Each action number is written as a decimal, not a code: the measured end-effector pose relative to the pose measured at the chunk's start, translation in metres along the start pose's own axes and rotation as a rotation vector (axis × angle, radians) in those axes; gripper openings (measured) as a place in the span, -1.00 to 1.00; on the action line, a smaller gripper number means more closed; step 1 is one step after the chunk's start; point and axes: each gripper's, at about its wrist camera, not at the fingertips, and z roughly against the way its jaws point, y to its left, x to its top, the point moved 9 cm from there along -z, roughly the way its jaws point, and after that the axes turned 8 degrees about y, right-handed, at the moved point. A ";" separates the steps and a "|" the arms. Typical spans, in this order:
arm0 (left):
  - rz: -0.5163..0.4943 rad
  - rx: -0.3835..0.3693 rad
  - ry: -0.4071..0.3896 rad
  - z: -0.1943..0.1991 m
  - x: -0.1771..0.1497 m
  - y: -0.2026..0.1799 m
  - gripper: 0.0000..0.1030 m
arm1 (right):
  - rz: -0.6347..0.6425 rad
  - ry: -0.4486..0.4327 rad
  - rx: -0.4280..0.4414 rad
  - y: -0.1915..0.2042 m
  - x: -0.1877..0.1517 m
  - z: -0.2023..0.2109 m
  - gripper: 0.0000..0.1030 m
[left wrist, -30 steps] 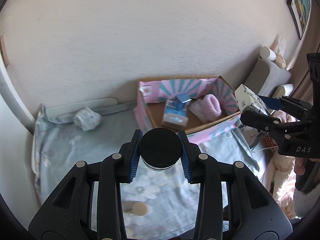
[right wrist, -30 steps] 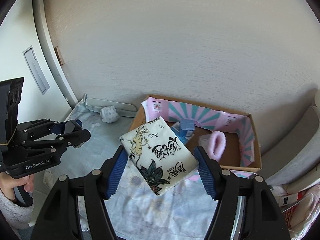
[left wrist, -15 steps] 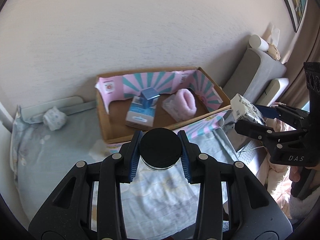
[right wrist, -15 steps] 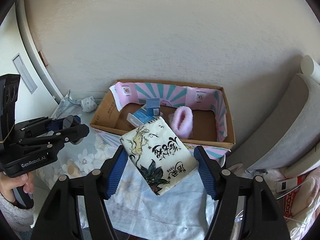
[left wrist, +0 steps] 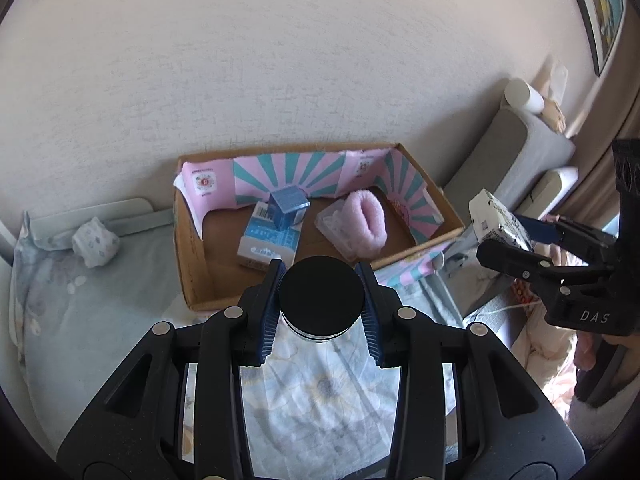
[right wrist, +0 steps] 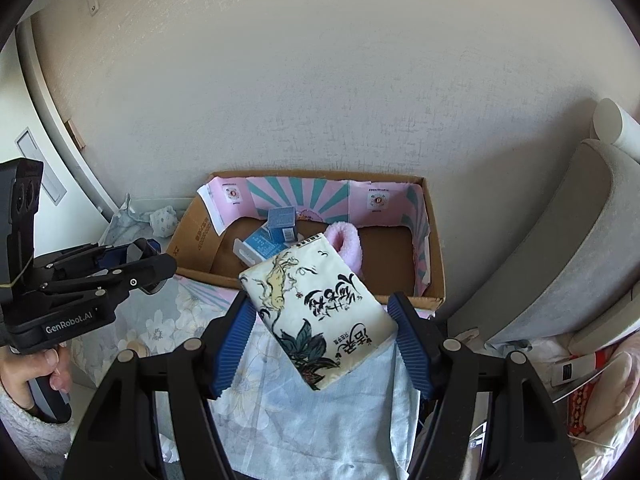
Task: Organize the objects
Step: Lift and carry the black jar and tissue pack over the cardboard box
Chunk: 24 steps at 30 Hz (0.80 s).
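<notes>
My left gripper [left wrist: 320,312] is shut on a black-lidded jar [left wrist: 322,298] and holds it just in front of the near wall of an open cardboard box [left wrist: 188,264] lined with pink and teal paper. The box holds two blue cartons [left wrist: 276,228] and a pink fluffy slipper [left wrist: 362,226]. My right gripper [right wrist: 322,332] is shut on a white tissue pack [right wrist: 316,308] printed with black characters, held above the box's [right wrist: 436,280] near edge. The right gripper with its pack [left wrist: 500,220] also shows right of the box in the left wrist view.
The box sits against a white wall on a bed with a pale floral sheet [left wrist: 320,396]. A balled white sock [left wrist: 96,242] lies left of the box. A grey cushion [right wrist: 560,264] stands to the right, with clutter below it.
Both grippers have moved closer to the box, keeping hold of the jar and the tissue pack. The box now sits nearer and more central in both views.
</notes>
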 end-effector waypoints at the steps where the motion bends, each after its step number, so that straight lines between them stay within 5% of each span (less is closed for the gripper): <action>1: -0.003 0.007 -0.004 0.000 0.004 0.001 -0.36 | -0.001 -0.002 0.002 -0.001 0.002 0.000 0.24; 14: 0.043 -0.007 0.021 -0.035 0.048 0.030 -0.36 | -0.009 -0.001 0.017 -0.015 0.054 -0.030 0.24; 24: 0.048 -0.020 0.104 -0.082 0.058 0.042 -0.36 | -0.072 0.092 0.041 -0.033 0.082 -0.082 0.24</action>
